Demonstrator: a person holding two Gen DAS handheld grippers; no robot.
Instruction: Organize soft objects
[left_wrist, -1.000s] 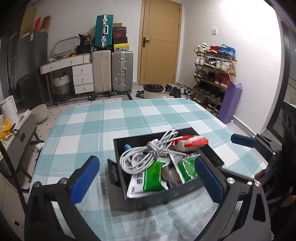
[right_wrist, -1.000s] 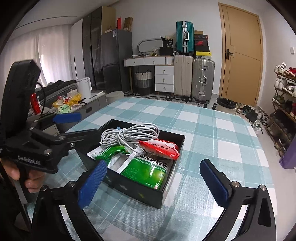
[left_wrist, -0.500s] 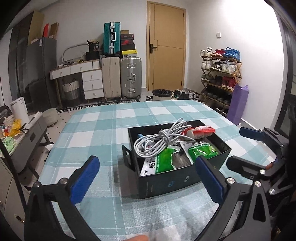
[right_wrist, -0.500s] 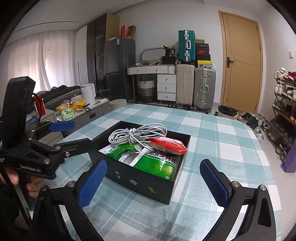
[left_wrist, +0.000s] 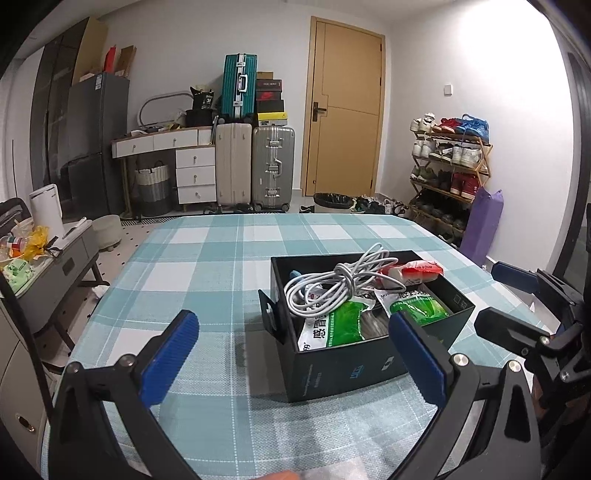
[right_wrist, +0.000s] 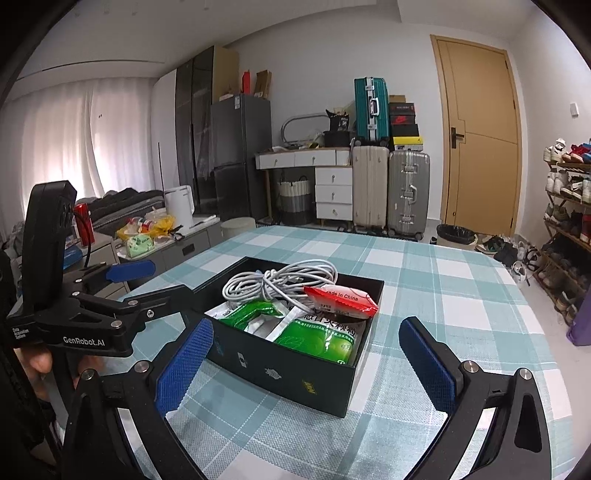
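With both the left gripper (left_wrist: 295, 354) and right gripper (right_wrist: 306, 362) spread empty, we judge the coiled white cable (right_wrist: 277, 282) in the black box (right_wrist: 295, 373) best pinched at its knotted middle.

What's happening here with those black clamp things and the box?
A person holds a hand-held gripper in each hand, the left one and the right one, both open and holding nothing, above a teal-and-white checked tablecloth. Between them sits an open black cardboard box containing a coiled white cable, green sachets and a red-and-white packet. Nothing is gripped right now.
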